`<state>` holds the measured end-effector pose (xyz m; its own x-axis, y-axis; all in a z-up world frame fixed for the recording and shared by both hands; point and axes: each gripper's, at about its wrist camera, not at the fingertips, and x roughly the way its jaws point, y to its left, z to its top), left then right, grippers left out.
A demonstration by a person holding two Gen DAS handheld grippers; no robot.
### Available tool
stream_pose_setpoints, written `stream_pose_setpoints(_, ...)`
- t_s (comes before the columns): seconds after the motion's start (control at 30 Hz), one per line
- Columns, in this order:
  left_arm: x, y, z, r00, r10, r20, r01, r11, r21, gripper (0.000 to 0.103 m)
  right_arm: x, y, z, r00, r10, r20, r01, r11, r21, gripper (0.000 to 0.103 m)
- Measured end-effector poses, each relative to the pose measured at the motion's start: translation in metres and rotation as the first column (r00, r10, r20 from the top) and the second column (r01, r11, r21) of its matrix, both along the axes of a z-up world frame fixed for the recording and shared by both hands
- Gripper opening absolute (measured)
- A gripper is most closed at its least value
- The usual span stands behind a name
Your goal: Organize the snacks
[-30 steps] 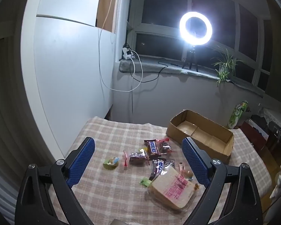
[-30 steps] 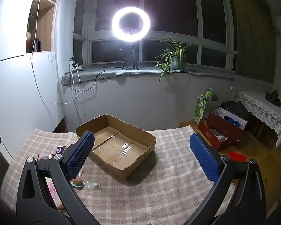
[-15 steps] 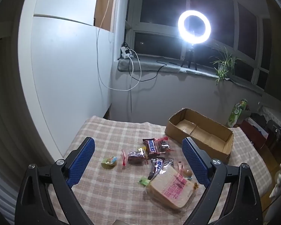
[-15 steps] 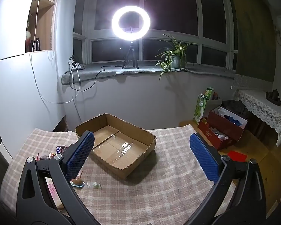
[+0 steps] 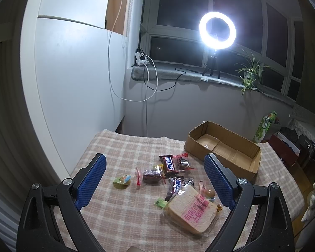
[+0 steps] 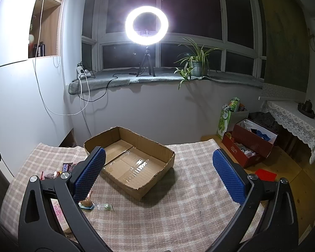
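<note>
Well, nothing's picked yet: both the left gripper (image 5: 154, 178) and right gripper (image 6: 158, 173) hang wide open, empty; next, reach for a mid-table snack like the Snickers (image 5: 169, 163), then the box (image 6: 157, 174) by the far edge

On the desk (image 5: 119, 147), the snacks (image 5: 170, 174) are clustered centrally; the cardboard box (image 5: 222, 147) is set at two o'clock from them.

One cardboard box (image 5: 223, 149), one bagged bread slice (image 5: 194, 209) and one Snickers bar (image 5: 170, 163) sit on one checked tablecloth (image 5: 124, 210), w/ approx. six other small wrapped snacks, incl. one green jelly cup (image 5: 121, 181) and one dark bar (image 5: 175, 185). Two grippers, left (image 5: 154, 181) and right (image 6: 158, 174), w/ two blue pads each. Behind: one ring light (image 6: 146, 25), one potted plant (image 6: 196, 63).
</note>
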<state>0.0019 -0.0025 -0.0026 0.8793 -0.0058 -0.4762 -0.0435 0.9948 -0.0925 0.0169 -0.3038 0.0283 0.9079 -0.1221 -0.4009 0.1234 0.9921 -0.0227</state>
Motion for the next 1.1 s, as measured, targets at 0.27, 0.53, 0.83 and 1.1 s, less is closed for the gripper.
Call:
stream_pose_setpoints(0.27,-0.0007,-0.0016,-0.0005,1.000,0.000,-0.001,0.000,1.000,0.001,0.094,0.0000,0.0004,-0.0002,1.000,0.000,-0.001,0.000,1.000,-0.001,0.103)
stream_pose_setpoints(0.53,-0.0019,-0.0024,-0.0012,1.000,-0.002,0.000,0.002,1.000,-0.001,0.094,-0.0001,0.0007,0.0004,1.000,0.000,-0.002,0.000,1.000,-0.001,0.103)
stream_pose_setpoints(0.83,-0.0036,-0.0043,-0.0016,1.000,-0.007,-0.001,0.007,1.000,-0.001,0.094,-0.0003,0.0009,-0.0020,1.000,0.000,-0.002,0.000,1.000,-0.002,0.103)
stream_pose_setpoints(1.1,-0.0040,-0.0050,-0.0012,1.000,-0.008,-0.001,0.008,1.000,-0.001,0.094,-0.0009,0.0013,-0.0014,1.000,0.003,-0.003,-0.003,1.000,-0.003,0.103)
